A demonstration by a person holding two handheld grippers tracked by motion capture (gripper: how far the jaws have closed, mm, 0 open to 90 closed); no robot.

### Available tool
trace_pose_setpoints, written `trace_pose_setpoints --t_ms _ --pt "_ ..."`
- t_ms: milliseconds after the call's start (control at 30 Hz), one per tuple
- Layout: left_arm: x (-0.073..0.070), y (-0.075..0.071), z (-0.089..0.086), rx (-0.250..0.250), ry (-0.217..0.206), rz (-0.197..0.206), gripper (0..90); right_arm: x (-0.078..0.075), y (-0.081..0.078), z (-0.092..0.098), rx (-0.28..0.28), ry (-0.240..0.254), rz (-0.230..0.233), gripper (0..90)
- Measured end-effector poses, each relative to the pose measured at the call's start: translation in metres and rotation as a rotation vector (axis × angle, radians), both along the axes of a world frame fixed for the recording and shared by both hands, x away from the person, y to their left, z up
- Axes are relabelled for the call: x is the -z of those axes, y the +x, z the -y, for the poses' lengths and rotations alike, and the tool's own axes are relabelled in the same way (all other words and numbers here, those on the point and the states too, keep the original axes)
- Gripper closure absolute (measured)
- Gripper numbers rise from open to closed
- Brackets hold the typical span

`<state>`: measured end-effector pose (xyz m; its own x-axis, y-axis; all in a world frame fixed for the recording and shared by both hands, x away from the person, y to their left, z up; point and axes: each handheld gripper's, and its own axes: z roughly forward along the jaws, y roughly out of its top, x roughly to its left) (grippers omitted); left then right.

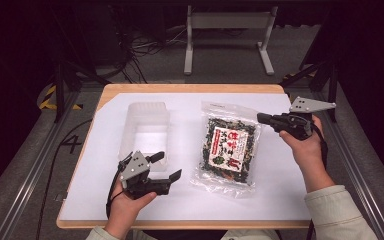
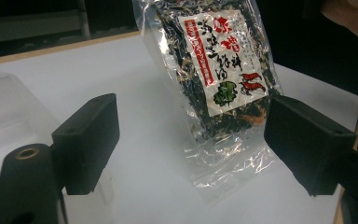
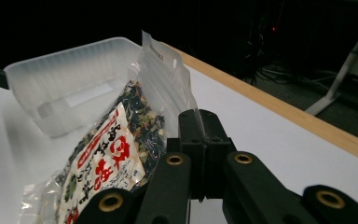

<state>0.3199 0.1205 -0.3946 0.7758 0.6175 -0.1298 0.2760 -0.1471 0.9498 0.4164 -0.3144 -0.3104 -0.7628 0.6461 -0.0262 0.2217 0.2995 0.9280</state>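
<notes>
Two things lie on the white sheet (image 1: 180,200) covering a wooden table (image 1: 190,88): a clear food packet (image 1: 228,146) right of centre and an empty translucent tray (image 1: 145,125) beside it at 9 o'clock. At 7 o'clock the left gripper (image 1: 166,166) hovers with jaws spread wide and nothing between them, while at 2 o'clock the right gripper (image 1: 261,118) pinches the packet's upper right edge. Beyond the table's 12 o'clock edge, grey floor (image 1: 225,55) holds tangled cables (image 1: 145,45) and a white metal stand (image 1: 228,22) against a dark room.

A dim lab: metal floor rails (image 1: 27,170), tangled cables (image 1: 145,47), hazard tape (image 1: 47,97).
</notes>
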Motion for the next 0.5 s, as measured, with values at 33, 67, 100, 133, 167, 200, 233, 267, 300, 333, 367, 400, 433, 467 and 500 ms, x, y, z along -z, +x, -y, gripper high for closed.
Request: trace_pose_setpoints --t_ms 33,67,100,133,167,200,233,267,300,333,367,400,433,467,500 --pt "0.0 0.002 0.001 0.004 -0.014 0.0 18.4 -0.003 -0.003 -0.001 -0.006 0.001 0.011 90.0" --pt "0.0 0.003 0.002 0.008 -0.021 -0.005 18.3 -0.007 -0.006 -0.002 -0.013 0.002 0.022 90.0" --pt "0.0 0.005 0.003 0.007 -0.032 -0.002 17.2 -0.009 -0.008 -0.002 -0.018 0.003 0.031 90.0" --pt "0.0 0.007 0.004 0.014 -0.045 -0.003 15.6 -0.012 -0.011 -0.003 -0.024 0.004 0.039 90.0" --pt "0.0 0.008 0.006 0.016 -0.047 0.004 14.5 -0.016 -0.014 -0.005 -0.031 0.006 0.05 90.0" --pt "-0.001 0.01 0.007 0.022 -0.046 0.007 13.5 -0.019 -0.016 -0.006 -0.037 0.005 0.06 90.0" --pt "-0.001 0.011 0.008 0.037 -0.047 0.016 11.3 -0.022 -0.019 -0.007 -0.044 0.005 0.069 90.0" --pt "-0.002 0.012 0.009 0.047 -0.045 0.031 9.3 -0.025 -0.021 -0.008 -0.051 0.004 0.08 90.0" --pt "-0.002 0.013 0.011 0.052 -0.042 0.04 8.3 -0.027 -0.024 -0.009 -0.056 0.003 0.09 90.0" --pt "-0.003 0.014 0.012 0.061 -0.043 0.049 6.6 -0.03 -0.026 -0.01 -0.062 0.002 0.099 90.0" --pt "-0.004 0.015 0.013 0.064 -0.042 0.052 5.3 -0.033 -0.029 -0.012 -0.069 0.001 0.112 90.0" --pt "-0.004 0.017 0.015 0.066 -0.04 0.055 5.2 -0.035 -0.031 -0.013 -0.075 0.001 0.12 90.0" --pt "-0.005 0.019 0.016 0.063 -0.038 0.057 4.6 -0.038 -0.033 -0.014 -0.081 0.001 0.13 90.0" --pt "-0.005 0.02 0.017 0.063 -0.04 0.058 4.5 -0.04 -0.035 -0.015 -0.085 0.0 0.138 90.0" --pt "-0.005 0.021 0.018 0.059 -0.034 0.059 4.4 -0.042 -0.037 -0.017 -0.09 -0.001 0.144 90.0"
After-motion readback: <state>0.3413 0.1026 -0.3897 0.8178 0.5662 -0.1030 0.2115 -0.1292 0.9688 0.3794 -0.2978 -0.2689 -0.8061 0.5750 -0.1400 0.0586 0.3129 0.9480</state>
